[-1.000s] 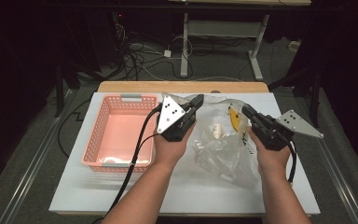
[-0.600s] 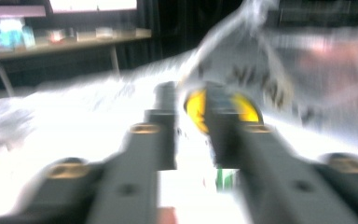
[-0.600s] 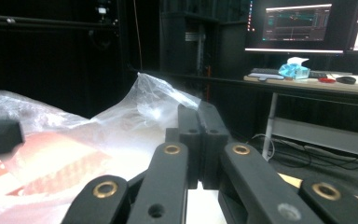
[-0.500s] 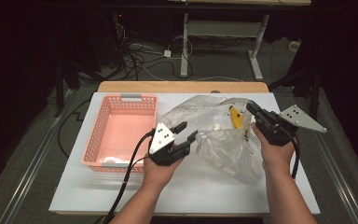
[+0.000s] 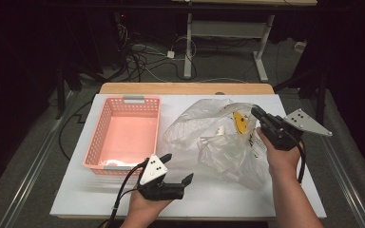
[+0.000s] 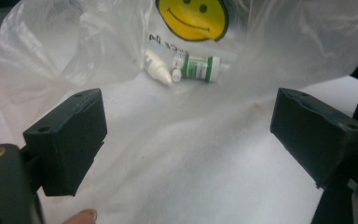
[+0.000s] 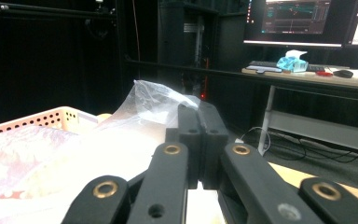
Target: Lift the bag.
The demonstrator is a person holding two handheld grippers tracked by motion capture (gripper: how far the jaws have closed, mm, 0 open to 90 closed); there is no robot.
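You are mid-way through emptying the bag point(image 5: 221, 137): it lies on the white surface point(image 5: 228, 199) at the 3 o'clock side of the basket point(image 5: 123, 133), its mouth turned toward your near edge. Your right gripper point(image 5: 259, 114) holds the bag's far right rim lifted; its jaws are closed flat on the plastic, which you can check in the right gripper view, where the film point(image 7: 154, 102) rises from between the two pressed jaws. Your left gripper point(image 5: 177, 168) sits low near the front edge, at about 7 o'clock from the bag, pointing into the mouth. Its jaws have just been opening and now stand wide, with nothing between them.

In my judgement the step in hand is reaching in for the contents. The next move calls for you to slide the left gripper forward along the surface, under the lifted film, and close on one small item without pinching the plastic too; keep the right hand high so the mouth stays open.

The left gripper view gives you what the high view blurs: a green-labelled vial point(image 6: 198, 67) lying on its side, a white dropper bottle point(image 6: 158, 67) just at its 9 o'clock with the two tips nearly touching, and a yellow smiley face point(image 6: 193, 16) printed on the bag above them. The high view alone gives you the basket's place and both hands together.
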